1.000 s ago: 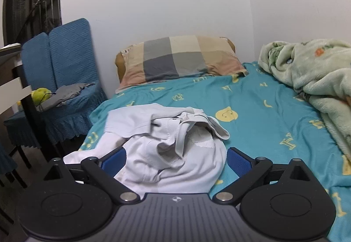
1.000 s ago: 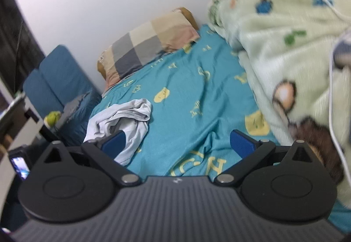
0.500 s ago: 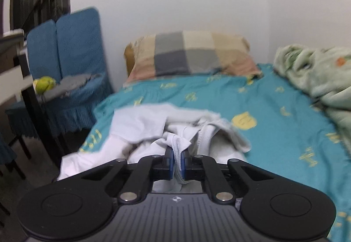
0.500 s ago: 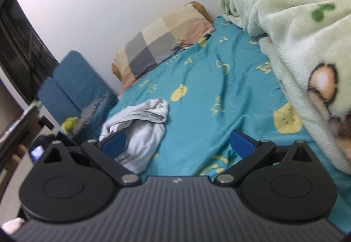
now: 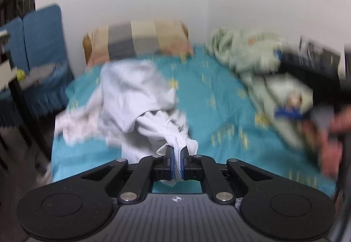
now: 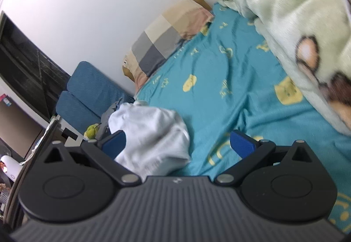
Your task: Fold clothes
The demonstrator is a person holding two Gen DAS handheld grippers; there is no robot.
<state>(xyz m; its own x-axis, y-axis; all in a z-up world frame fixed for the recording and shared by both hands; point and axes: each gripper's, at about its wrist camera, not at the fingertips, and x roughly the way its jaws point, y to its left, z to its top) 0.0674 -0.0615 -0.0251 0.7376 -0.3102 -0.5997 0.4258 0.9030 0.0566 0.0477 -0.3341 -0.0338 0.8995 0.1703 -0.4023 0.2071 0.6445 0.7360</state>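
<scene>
A crumpled white garment [image 5: 136, 99] lies on the teal bed sheet [image 5: 215, 97] near the bed's left edge. My left gripper [image 5: 177, 161] is shut on the garment's ribbed hem, and the cloth stretches up from the bed toward it. In the right wrist view the same white garment [image 6: 153, 132] bunches just ahead of the left finger. My right gripper [image 6: 177, 143] is open with nothing between its blue pads [image 6: 240, 141]. In the left wrist view the right gripper [image 5: 287, 112] shows blurred at the right, held by a hand [image 5: 329, 149].
A checked pillow [image 5: 140, 40] leans on the wall at the head of the bed. A pale green fleece blanket [image 6: 296, 11] is heaped along the right side. Blue-covered chairs [image 5: 37, 44] stand off the bed's left edge, with a dark table edge [image 6: 33, 154] nearby.
My left gripper shut on the white garment's hem and has lifted it, dragging the cloth up and toward the bed's middle. My right gripper stayed open and moved nearer to the garment.
</scene>
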